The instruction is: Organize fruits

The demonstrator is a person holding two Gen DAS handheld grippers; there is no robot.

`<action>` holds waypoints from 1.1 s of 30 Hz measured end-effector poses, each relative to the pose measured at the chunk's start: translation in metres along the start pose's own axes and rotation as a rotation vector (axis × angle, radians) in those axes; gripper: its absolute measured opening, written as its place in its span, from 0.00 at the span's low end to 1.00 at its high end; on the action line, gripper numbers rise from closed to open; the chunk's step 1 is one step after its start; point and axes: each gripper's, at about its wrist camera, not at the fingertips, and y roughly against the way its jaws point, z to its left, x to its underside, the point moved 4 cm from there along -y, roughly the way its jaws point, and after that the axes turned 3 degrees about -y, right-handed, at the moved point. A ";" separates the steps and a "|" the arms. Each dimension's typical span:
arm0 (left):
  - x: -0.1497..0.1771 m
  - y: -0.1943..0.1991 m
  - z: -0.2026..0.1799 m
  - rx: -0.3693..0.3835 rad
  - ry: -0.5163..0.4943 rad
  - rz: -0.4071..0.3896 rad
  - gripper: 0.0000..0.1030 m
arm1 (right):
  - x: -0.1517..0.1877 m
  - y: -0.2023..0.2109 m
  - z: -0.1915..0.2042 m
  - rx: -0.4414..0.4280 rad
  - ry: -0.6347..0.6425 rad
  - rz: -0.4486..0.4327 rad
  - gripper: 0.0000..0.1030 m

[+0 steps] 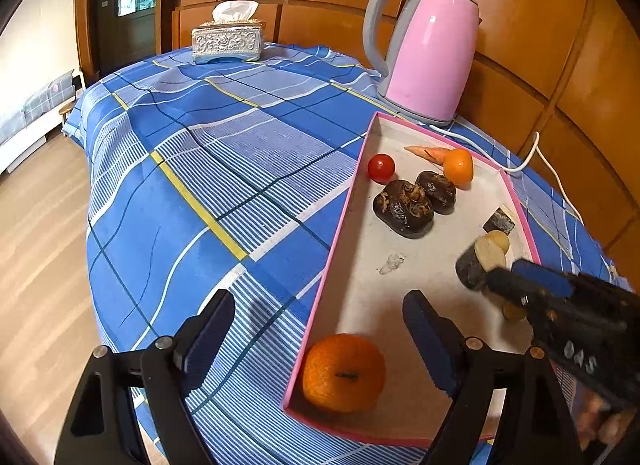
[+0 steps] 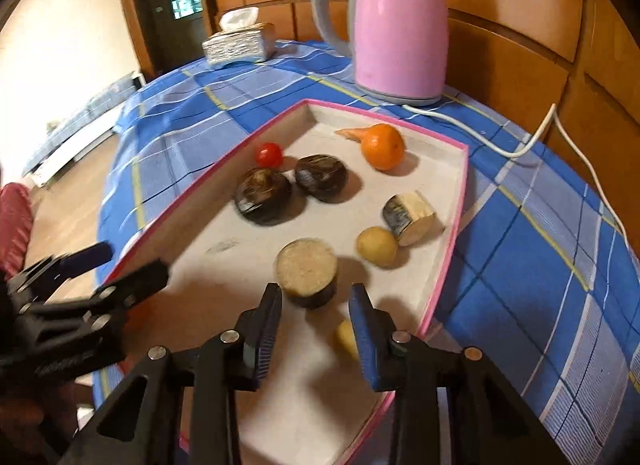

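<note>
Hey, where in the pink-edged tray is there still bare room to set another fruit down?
Bare floor runs along the tray left wall, from the cherry tomato down to the big orange, beside the two dark round fruits. The far corner near the kettle is free too. The right side is crowded: cut pieces, small yellow fruits and the right claw.

Pink kettle (image 1: 430, 55) with white cord (image 1: 536, 153), silver tissue box (image 1: 227, 42) on blue plaid cloth (image 1: 208, 169).
</note>
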 end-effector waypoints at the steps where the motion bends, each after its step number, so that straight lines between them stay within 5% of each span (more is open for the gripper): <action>1: 0.000 0.000 -0.001 0.000 -0.002 -0.001 0.84 | -0.002 -0.002 -0.003 0.003 -0.013 -0.004 0.34; 16: 0.001 0.007 -0.007 0.001 -0.023 -0.021 0.88 | 0.000 0.023 -0.008 0.007 -0.067 -0.077 0.34; 24: 0.002 0.023 -0.013 -0.006 -0.043 -0.080 0.97 | 0.013 0.053 -0.009 0.118 -0.099 -0.160 0.49; 33: 0.011 0.036 -0.029 0.024 -0.099 -0.115 1.00 | 0.049 0.073 -0.030 0.250 -0.204 -0.189 0.49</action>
